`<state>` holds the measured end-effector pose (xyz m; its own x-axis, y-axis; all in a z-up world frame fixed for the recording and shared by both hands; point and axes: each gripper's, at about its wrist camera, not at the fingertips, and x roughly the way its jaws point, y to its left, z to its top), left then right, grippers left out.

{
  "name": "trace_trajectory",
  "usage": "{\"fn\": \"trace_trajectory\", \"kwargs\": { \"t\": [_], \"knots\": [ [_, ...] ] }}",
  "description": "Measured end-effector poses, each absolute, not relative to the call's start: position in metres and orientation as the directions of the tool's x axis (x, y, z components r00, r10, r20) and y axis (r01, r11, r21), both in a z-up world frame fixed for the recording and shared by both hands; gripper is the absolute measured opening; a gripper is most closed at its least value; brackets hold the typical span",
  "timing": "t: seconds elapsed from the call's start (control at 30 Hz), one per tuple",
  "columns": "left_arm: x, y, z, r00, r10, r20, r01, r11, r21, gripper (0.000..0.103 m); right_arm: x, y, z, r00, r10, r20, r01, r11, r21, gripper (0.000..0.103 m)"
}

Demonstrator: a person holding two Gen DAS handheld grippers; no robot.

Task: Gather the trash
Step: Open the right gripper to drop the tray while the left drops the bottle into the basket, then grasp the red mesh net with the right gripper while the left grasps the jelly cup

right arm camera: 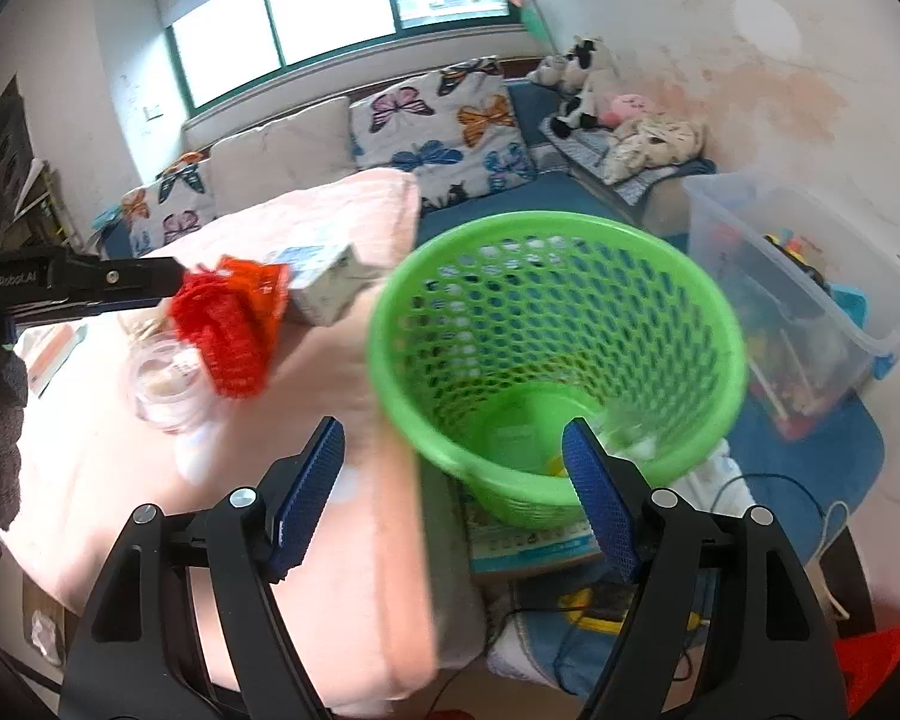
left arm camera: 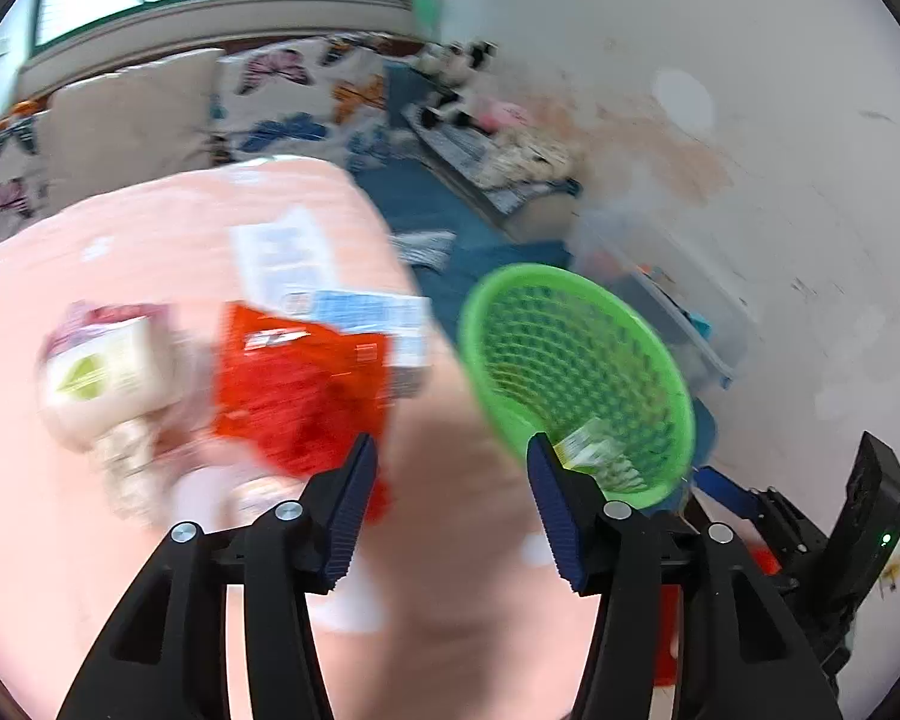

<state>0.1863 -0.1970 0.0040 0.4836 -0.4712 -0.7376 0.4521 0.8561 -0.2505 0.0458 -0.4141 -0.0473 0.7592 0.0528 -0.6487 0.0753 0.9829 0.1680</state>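
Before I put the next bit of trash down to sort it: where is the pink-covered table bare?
Bare: the near pink cloth, between the clear tub and the green basket. Crowded: the far side, with the red net bag and milk carton.

Motion blur smears the red wrapper and carton; print unreadable. The right claw's finger hides part of the green basket floor; contents indistinct.
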Motion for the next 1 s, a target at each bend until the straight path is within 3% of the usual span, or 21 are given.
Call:
{"fn": "trace_trajectory", "kwargs": {
  "t": [0.43,1.0],
  "knots": [
    [0.174,-0.093,-0.019,0.569,-0.364,-0.737,0.241,0.931,-0.274,0.056,0.076,-0.356,-0.04,0.746,0.147,-0.65,-0.058,0.986,0.156,0.076],
    [0.16,-0.036,-0.042,0.578,-0.325,-0.748,0.119,0.941,-0.317,0.059,0.147,-0.285,-0.035,0.701,0.294,-0.65,-0.241,0.955,0.172,0.076]
  ]
}}
